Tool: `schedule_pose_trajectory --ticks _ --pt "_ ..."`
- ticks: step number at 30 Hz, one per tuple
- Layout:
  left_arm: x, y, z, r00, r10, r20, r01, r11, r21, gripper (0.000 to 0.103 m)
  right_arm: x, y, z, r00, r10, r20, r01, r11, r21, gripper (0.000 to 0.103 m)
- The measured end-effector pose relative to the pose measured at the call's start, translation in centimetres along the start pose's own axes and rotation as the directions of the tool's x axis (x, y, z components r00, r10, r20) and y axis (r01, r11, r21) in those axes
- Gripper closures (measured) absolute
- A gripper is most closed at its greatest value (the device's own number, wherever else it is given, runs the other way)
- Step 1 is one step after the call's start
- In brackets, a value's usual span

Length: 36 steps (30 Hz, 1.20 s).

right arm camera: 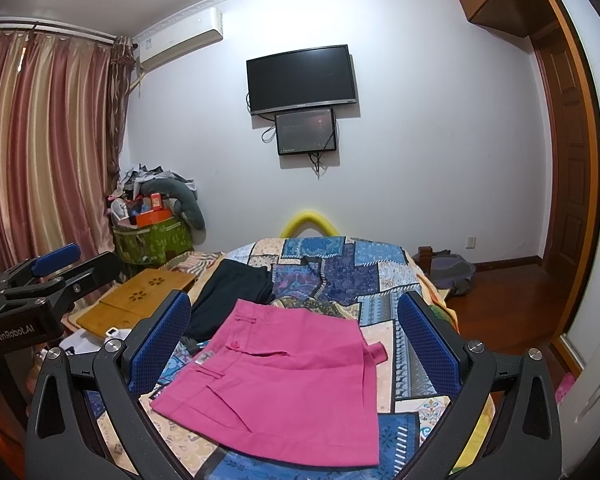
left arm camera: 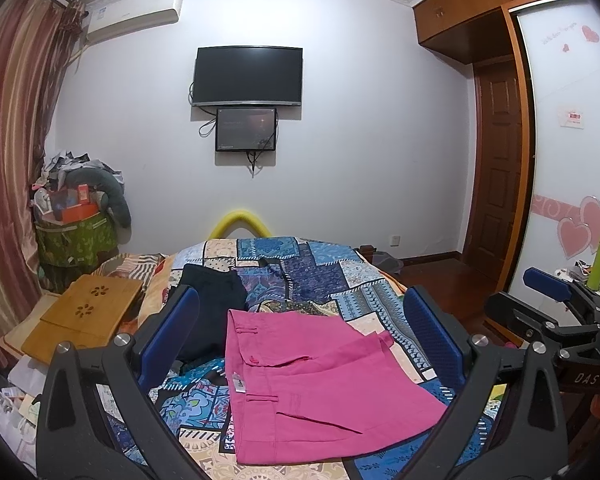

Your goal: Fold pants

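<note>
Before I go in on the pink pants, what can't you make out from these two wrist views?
- Pink pants: near edge hidden by the left gripper frame in the left wrist view.
- Dark garment: near end hidden behind the right gripper finger in the right wrist view; what kind of garment, unclear.
- White tag on the waistband: print too small to read.
- Bed: near part cut off by the bottom edge in both views.

White lettering reading "GenRobot.AI" runs along the black body of the left gripper (right arm camera: 56, 264) at the left edge of the right wrist view; "DAS" marks the right gripper (left arm camera: 548, 286) at the lower right of the left wrist view.
</note>
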State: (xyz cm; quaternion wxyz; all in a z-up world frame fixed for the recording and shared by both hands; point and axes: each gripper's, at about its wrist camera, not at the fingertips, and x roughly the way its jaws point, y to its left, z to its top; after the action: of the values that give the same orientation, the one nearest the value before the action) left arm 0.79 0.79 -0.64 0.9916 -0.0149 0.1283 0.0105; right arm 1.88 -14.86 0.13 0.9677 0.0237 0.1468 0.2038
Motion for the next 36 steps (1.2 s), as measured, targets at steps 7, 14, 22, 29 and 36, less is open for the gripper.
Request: schedule_pose_trajectory --ticks 7,14,22,29,36 --pt "2.4 0.5 -0.6 0.999 0.006 -0.041 -0.006 1.0 0.01 0.0 2.2 -0.8 -0.4 0.999 -0.009 -0.048 0.009 1.0 -0.01 0.0" --pt "7.9 2.3 -1.7 0.989 0.054 -0.138 -0.058 0.998 -0.026 0.0 6.0 -2.7 -1.5 0.992 -0.022 -0.127 0.023 1.0 0.004 0.0" --pt "17.2 5.5 -4.3 0.946 0.094 -0.31 -0.109 0.993 -0.032 0.0 11.6 -6.2 -4.2 0.957 -0.097 -0.272 0.098 0.995 -0.01 0.0" --pt "24.5 8.1 -7.9 0.866 0.122 -0.484 -0.138 0.99 0.002 0.014 16.3 -9.9 -7.4 0.903 -0.045 -0.427 0.075 0.996 0.053 0.007" --pt "29.5 10.5 -11.6 0.755 0.075 -0.652 -0.111 0.994 -0.015 0.042 21.0 -11.9 -9.9 0.821 0.027 -0.57 0.022 0.997 0.08 0.029"
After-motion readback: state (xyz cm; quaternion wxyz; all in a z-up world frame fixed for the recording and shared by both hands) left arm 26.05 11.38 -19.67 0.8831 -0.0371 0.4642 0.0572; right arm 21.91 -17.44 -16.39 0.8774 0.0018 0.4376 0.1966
